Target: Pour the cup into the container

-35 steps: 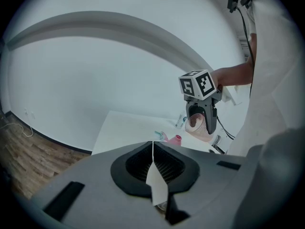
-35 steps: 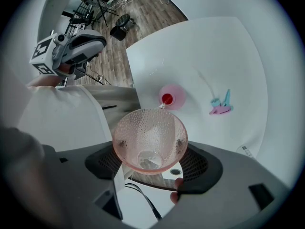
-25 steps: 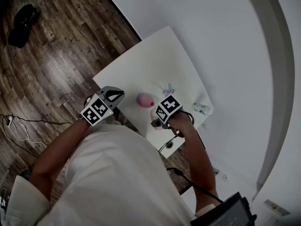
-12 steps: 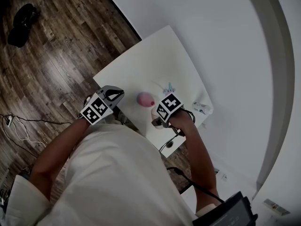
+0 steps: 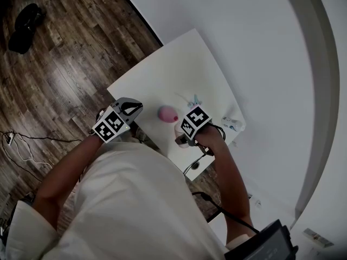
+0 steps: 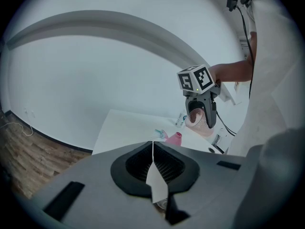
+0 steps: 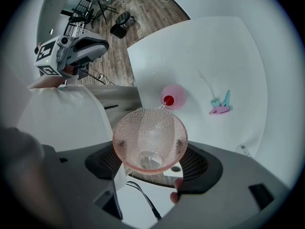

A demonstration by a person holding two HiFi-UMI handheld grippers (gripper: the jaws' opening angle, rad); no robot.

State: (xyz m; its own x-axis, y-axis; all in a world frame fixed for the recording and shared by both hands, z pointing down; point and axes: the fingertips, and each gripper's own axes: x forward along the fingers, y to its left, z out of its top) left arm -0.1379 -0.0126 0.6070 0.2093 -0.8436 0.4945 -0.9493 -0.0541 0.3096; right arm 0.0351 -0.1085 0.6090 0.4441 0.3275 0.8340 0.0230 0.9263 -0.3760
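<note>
Two grippers were up over the near edge of the white table (image 5: 162, 72), and the pink container (image 5: 167, 114) stood upright on it between them. Its red mouth showed from above in the right gripper view.

The right gripper (image 5: 183, 140) was closed on the cup (image 7: 150, 128), with one pad pressed to each side of the dimpled pink glass. The cup was tipped well over, so its open mouth faced back toward the gripper's camera. Its rim sat just beside the container's mouth, on the person's side of it. Whether the rim touched the container could not be told, nor whether anything was in the cup. In the left gripper view the cup hung tilted under the marker cube, above the container and toward the person.

The left gripper (image 5: 134, 108) was on the other side of the container, apart from it, at the table's edge over the wood floor (image 5: 59, 64). Its jaws were closed together with nothing between them.

Beyond the container, toward the wall, a small teal and pink item (image 7: 220, 106) lay flat on the table. Further off from the container, at the table's far corner, lay a small tube (image 5: 232, 124).
</note>
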